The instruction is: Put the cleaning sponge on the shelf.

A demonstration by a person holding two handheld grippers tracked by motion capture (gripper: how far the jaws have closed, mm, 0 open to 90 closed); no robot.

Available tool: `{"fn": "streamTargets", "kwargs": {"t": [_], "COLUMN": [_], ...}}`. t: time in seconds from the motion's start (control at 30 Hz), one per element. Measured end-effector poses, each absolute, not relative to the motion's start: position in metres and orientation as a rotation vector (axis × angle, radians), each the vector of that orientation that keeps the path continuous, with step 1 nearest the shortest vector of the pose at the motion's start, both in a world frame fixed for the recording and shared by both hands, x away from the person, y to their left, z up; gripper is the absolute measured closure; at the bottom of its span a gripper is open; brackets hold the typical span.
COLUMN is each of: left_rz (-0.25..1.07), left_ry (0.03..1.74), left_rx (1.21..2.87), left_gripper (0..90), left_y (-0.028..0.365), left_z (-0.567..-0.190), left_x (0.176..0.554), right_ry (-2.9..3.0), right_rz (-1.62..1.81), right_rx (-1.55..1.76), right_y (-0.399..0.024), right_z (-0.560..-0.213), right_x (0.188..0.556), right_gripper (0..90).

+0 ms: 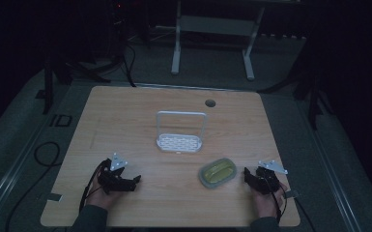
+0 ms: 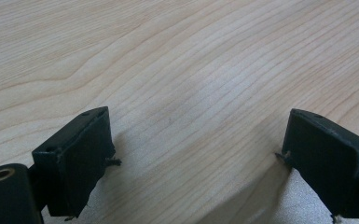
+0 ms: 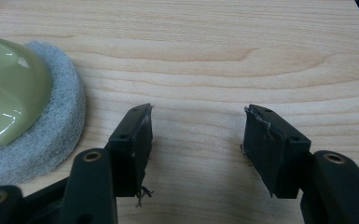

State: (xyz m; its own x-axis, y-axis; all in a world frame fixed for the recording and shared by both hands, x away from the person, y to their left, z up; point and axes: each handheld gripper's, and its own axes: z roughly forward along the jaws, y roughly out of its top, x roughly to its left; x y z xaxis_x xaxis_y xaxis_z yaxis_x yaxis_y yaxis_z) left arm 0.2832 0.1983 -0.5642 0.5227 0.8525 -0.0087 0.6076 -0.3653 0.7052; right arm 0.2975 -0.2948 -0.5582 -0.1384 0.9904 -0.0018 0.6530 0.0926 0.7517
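Hand-held gripper right (image 1: 249, 177) and hand-held gripper left (image 1: 134, 181) both spread, nothing between the jaws, resting low on the worktop (image 1: 125, 116).

Green soap bar (image 1: 218, 170) sits on a grey scrub pad (image 1: 206, 180) just beside the right hand-held gripper, on its inner side; in the right gripper view the soap bar (image 3: 4, 102) and pad (image 3: 56, 126) lie off to one side of the jaws, not between them. White rack (image 1: 179, 142) stands ahead, between the two hand-held grippers, well apart from both. Left hand-held gripper (image 2: 193, 158) faces bare wood. Risks: soap looks glossy, likely slips from a pinch; grabbing the soft pad edge may tip the bar off; a sideways nudge shoves both away. High view is dark, so rack detail is hard to make out; the soap is cut off in the right gripper view.
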Motion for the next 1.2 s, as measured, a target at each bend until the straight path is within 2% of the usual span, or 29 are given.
{"fn": "streamTargets", "kwargs": {"t": [0.27, 0.3, 0.37, 0.4, 0.43, 0.5, 0.6, 0.63, 0.83, 1.2], "left_rz": [0.477, 0.477, 0.478, 0.478, 0.478, 0.478, 0.478, 0.479, 0.483, 0.482], "left_ry": [1.182, 1.182, 1.182, 1.183, 1.184, 1.185, 1.185, 1.187, 1.191, 1.193], "left_rx": [2.103, 2.103, 2.103, 2.102, 2.102, 2.103, 2.103, 2.102, 2.101, 2.100], "left_gripper": [8.6, 8.6, 8.6, 8.6, 8.6, 8.6, 8.6, 8.6, 8.7, 8.7], "left_y": [0.198, 0.198, 0.198, 0.198, 0.198, 0.198, 0.198, 0.198, 0.198, 0.197], "left_z": [-0.564, -0.564, -0.564, -0.564, -0.564, -0.564, -0.564, -0.564, -0.564, -0.564], "left_x": [0.283, 0.283, 0.283, 0.283, 0.283, 0.283, 0.283, 0.283, 0.283, 0.283], "right_ry": [1.855, 1.859, 1.860, 1.870, 1.870, 1.881, 1.880, 1.898, 1.961, 2.050], "right_rz": [0.840, 0.843, 0.847, 0.853, 0.853, 0.873, 0.889, 0.938, 0.984, 1.015], "right_rx": [1.603, 1.598, 1.595, 1.585, 1.585, 1.549, 1.531, 1.481, 1.407, 1.291], "right_y": [-0.295, -0.296, -0.296, -0.296, -0.296, -0.294, -0.294, -0.291, -0.283, -0.254], "right_z": [-0.558, -0.558, -0.558, -0.558, -0.558, -0.554, -0.551, -0.542, -0.532, -0.518], "right_x": [0.297, 0.297, 0.296, 0.295, 0.295, 0.293, 0.292, 0.292, 0.294, 0.308], "right_gripper": [42.5, 46.7, 48.7, 53.8, 53.8, 62.0, 64.5, 74.8, 88.6, 90.0]}}
